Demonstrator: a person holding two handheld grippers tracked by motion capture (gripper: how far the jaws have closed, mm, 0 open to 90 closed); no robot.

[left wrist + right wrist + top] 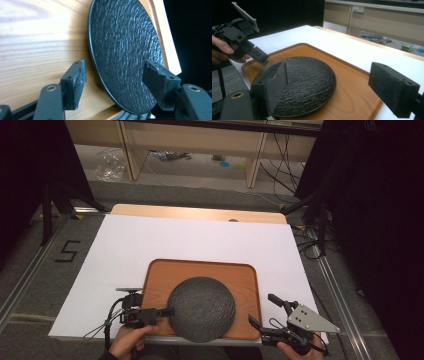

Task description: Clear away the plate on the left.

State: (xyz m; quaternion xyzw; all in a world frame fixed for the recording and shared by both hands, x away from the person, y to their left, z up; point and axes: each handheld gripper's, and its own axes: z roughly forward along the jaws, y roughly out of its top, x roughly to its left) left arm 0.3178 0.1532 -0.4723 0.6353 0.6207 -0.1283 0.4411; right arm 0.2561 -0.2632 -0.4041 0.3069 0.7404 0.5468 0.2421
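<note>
Left claw (113, 83) open astride black plate (125, 47), apparently untouched

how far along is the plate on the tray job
Done, it seems: the black plate lies flat on the wooden tray. In hand: the left gripper sits at the plate's left rim, jaws open around the edge without pressing it. The right gripper waits open off the tray's right corner. Left: drawing the left gripper clear.

A wooden table (200, 213) carries a white sheet (200, 242); a wooden tray (245, 280) lies on the sheet, toward the sheet's near edge.
</note>
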